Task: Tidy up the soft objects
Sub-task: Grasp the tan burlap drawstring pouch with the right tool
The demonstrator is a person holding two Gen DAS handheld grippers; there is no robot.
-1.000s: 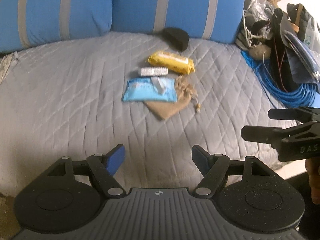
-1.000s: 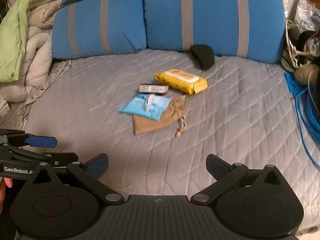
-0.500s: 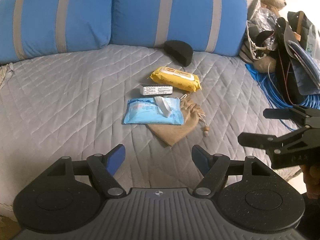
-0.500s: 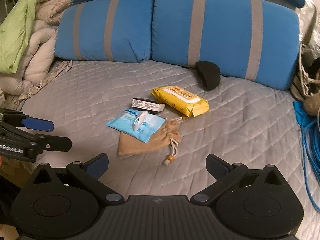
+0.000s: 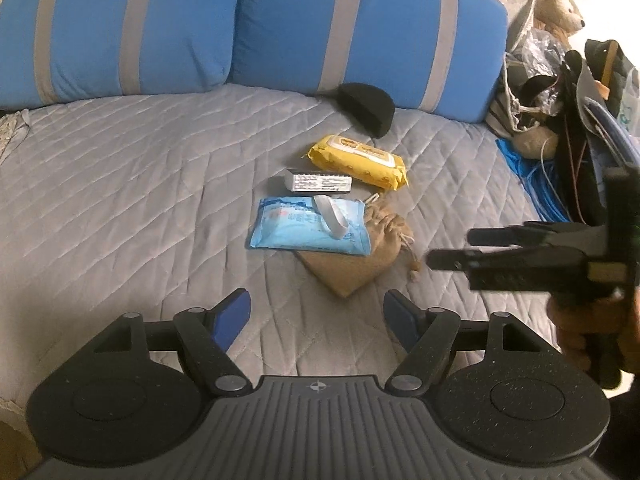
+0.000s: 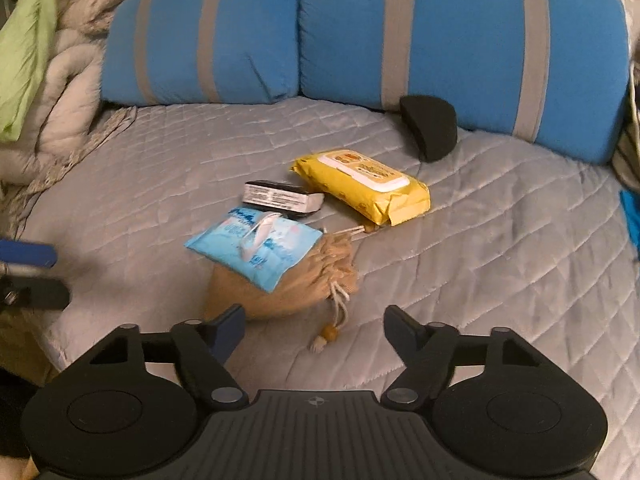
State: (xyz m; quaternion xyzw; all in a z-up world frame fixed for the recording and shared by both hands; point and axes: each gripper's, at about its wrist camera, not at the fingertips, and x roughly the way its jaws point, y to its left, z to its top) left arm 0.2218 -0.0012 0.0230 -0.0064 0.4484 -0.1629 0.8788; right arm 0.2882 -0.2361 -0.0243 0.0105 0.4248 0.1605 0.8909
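Blue wipes pack is laid across a tan drawstring pouch mid-quilt, with a small box and yellow wipes pack just behind. Left gripper is held spread, nothing gripped. Right gripper, jaws just narrowed, is kept empty near the pouch.

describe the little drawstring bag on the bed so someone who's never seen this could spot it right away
Start at the two blue pillows with grey stripes at the head of the grey quilted bed; a small cluster of packets lies mid-bed. The tan drawstring pouch sits nearest the grippers, partly under the light blue wipes pack. It alone is cloth, with a beaded cord.
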